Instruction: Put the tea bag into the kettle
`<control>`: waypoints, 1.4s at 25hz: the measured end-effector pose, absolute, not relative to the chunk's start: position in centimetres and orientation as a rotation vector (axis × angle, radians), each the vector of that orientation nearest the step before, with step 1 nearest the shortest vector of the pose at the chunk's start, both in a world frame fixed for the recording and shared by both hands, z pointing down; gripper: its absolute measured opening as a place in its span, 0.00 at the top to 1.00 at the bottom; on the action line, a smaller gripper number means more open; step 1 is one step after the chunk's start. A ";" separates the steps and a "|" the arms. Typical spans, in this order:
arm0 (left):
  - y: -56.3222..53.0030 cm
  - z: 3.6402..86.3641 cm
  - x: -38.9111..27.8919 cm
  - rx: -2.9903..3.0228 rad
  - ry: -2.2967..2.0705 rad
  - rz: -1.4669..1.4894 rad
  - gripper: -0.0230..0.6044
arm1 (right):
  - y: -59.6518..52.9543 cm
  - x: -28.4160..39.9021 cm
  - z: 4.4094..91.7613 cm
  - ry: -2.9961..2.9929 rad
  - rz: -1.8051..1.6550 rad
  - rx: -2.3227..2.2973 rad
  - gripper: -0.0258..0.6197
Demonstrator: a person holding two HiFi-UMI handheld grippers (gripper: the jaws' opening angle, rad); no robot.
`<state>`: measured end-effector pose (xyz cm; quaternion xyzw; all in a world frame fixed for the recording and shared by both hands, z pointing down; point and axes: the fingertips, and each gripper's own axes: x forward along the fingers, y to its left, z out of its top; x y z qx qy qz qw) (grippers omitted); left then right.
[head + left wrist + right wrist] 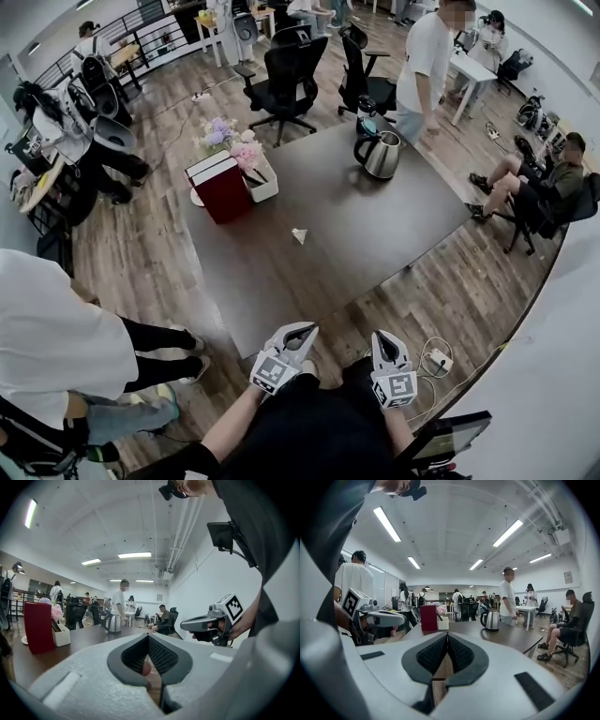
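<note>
**A:** Where's the tea bag, and which way does it lie?

**B:** The tea bag (299, 234) lies on the dark table (403, 230), out in the open. It is well apart from the kettle (380, 155), on the side of the kettle nearer to me. It looks like a small pale triangle with one corner turned my way. From my head it's only a speck, so I can't call a long axis.

**A:** And the kettle itself?

**B:** It stands upright towards the far edge of the table. Its handle is on the side facing the red box (221, 190), which stands off to the kettle's left as I look.

**A:** How are you holding your hands?

**B:** Both are well short of the kettle, off the table's near edge and close in front of my body. My left gripper (306, 331) and right gripper (382, 338) sit side by side but apart. They are close to level and aimed across the table towards the kettle, with the tips leaning slightly towards each other and the marker cubes at my end.

**A:** Anything in them?

**B:** Nothing. The left jaws are pressed together tip to tip with nothing between them, and the right jaws meet the same way, also empty.
</note>
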<state>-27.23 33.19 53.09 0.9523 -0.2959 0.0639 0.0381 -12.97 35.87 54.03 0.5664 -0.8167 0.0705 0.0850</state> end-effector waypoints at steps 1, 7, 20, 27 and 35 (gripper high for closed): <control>33.1 53.2 -27.5 2.915 -0.918 0.200 0.96 | 35.6 -13.2 54.0 -2.438 0.210 1.682 0.95; 31.1 54.1 -27.4 2.858 -0.993 0.204 0.96 | 32.8 -13.6 54.3 -2.478 0.213 1.601 0.95; 23.7 54.6 -26.0 2.715 -1.253 0.331 0.96 | 21.8 -12.4 55.7 -2.635 0.242 1.343 0.95; 19.8 54.2 -23.5 2.668 -1.368 0.386 0.96 | 16.5 -9.7 56.1 -2.688 0.248 1.220 0.95; 17.2 54.5 -21.2 2.554 -1.513 0.429 0.96 | 12.5 -7.0 56.5 -2.726 0.226 1.089 0.95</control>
